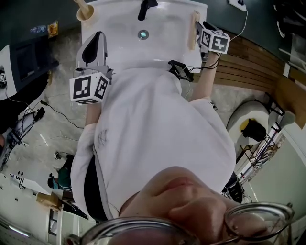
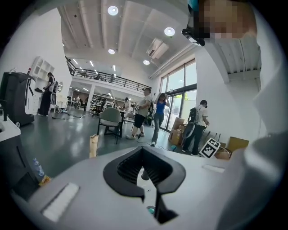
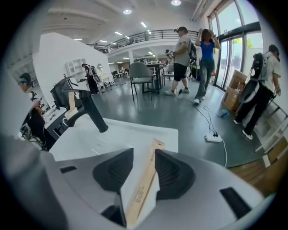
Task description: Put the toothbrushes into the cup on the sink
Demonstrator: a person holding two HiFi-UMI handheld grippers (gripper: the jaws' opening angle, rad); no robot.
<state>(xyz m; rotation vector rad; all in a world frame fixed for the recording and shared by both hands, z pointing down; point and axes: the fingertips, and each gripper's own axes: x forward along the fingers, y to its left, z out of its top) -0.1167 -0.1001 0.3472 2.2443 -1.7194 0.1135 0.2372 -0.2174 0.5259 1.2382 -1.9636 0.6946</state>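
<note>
In the head view a tan cup (image 1: 85, 12) with one toothbrush standing in it sits on the far left corner of the white sink (image 1: 119, 28). A long wooden-coloured toothbrush box (image 1: 195, 29) lies on the sink's right rim. My right gripper (image 1: 204, 29) points down at it. In the right gripper view the box (image 3: 144, 188) runs between the jaws, with a gap to the left pad, so the gripper (image 3: 144, 155) is open. My left gripper (image 1: 97, 37) hovers over the sink's left rim. Its jaws (image 2: 143, 150) meet at the tips with nothing in them.
A black faucet (image 1: 145, 8) stands at the back of the basin above the drain (image 1: 143, 34). The faucet (image 3: 87, 112) and the cup (image 3: 70, 108) show behind it in the right gripper view. Several people stand in the hall beyond. A wooden platform (image 1: 248, 67) lies right of the sink.
</note>
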